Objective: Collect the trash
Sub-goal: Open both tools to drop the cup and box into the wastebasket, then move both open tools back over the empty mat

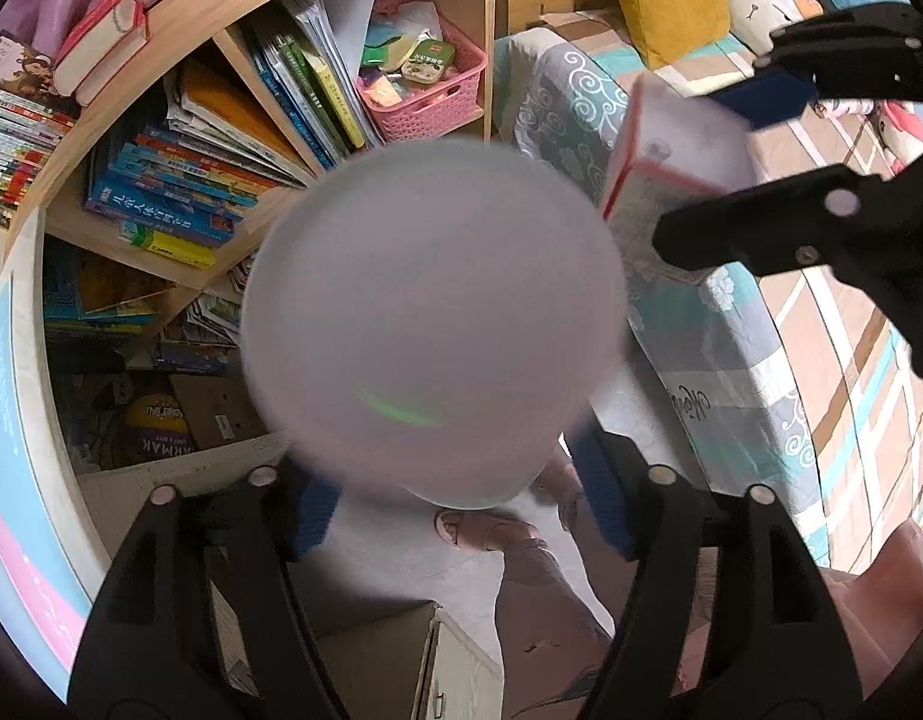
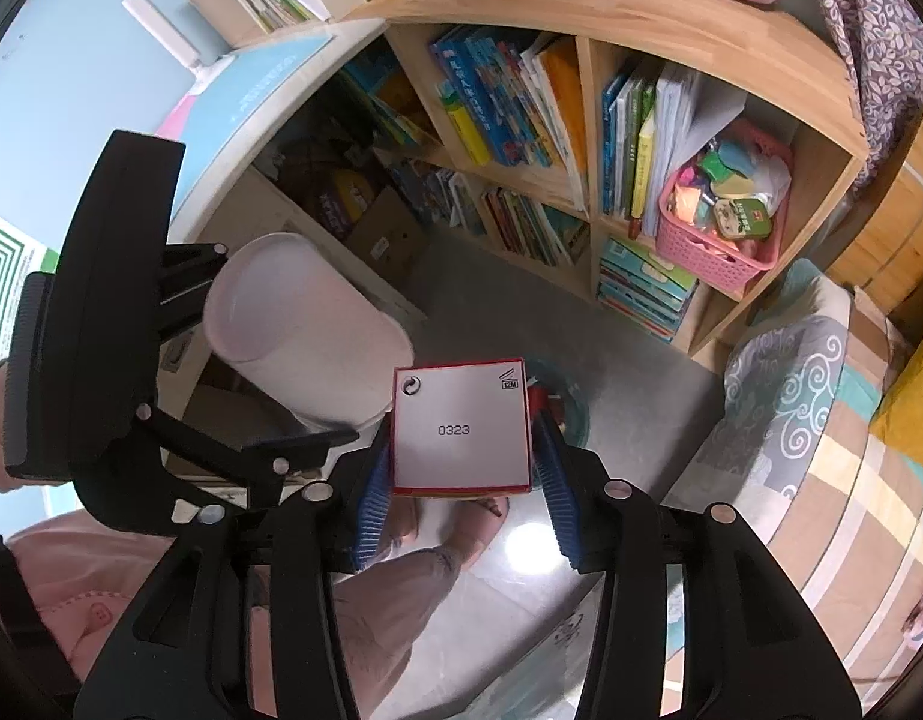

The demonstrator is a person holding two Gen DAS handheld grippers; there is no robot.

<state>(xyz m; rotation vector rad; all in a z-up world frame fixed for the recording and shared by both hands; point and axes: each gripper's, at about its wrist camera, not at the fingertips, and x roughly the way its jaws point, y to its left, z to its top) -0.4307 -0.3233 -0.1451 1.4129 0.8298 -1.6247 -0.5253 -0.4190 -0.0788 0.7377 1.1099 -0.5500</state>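
Trash sits between both pairs of fingers: a white cup (image 2: 305,324) in the left gripper (image 2: 281,342), a red-edged carton (image 2: 461,414) in the right gripper (image 2: 461,456). Whether the pads press or merely flank, I cannot tell. Both hang before the bookshelf (image 2: 641,18), aimed floorward, likely for dropping.

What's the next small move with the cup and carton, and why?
Probably spread both jaws wider to drop them: the cup looks blurred, seemingly loose in the left gripper, while the carton sits between the right gripper pads, both aimed downward.
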